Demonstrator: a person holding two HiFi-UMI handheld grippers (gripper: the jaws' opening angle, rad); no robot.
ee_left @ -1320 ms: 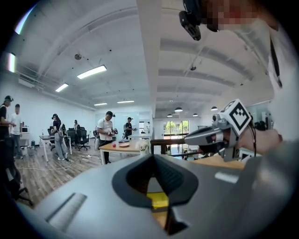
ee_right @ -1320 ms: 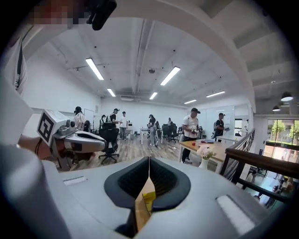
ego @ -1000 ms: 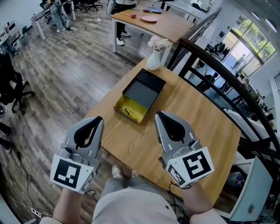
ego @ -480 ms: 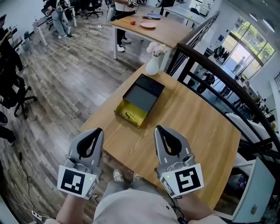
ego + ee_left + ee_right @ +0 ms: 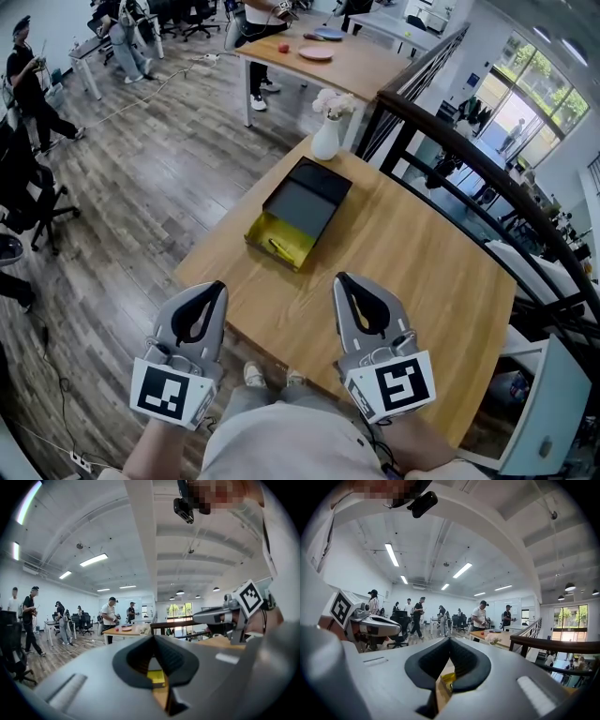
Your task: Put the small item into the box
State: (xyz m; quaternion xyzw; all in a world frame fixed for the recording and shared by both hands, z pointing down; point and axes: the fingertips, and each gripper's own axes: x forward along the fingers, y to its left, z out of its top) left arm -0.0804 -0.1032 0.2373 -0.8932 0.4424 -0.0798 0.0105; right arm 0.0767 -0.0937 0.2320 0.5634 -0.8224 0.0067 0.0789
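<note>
An open box [image 5: 307, 199] lies on the wooden table [image 5: 422, 272], with a dark tray and a yellow part [image 5: 266, 231] at its near end. A small dark item [image 5: 279, 248] rests on the yellow part. My left gripper [image 5: 217, 287] hovers at the table's near left edge, shut and holding nothing. My right gripper [image 5: 341, 278] hangs over the near table, also shut and holding nothing. Both are well short of the box. Through the jaw gap the yellow part [image 5: 156, 677] shows in the left gripper view, and the yellow part [image 5: 446, 678] also shows in the right gripper view.
A white vase with flowers [image 5: 329, 131] stands at the table's far corner, behind the box. A black railing [image 5: 469, 141] runs along the table's right side. Another table [image 5: 328, 56] and several people stand further off on the wooden floor.
Both grippers have drawn back toward me, away from the box, and stay shut. The box and the item have not moved.
</note>
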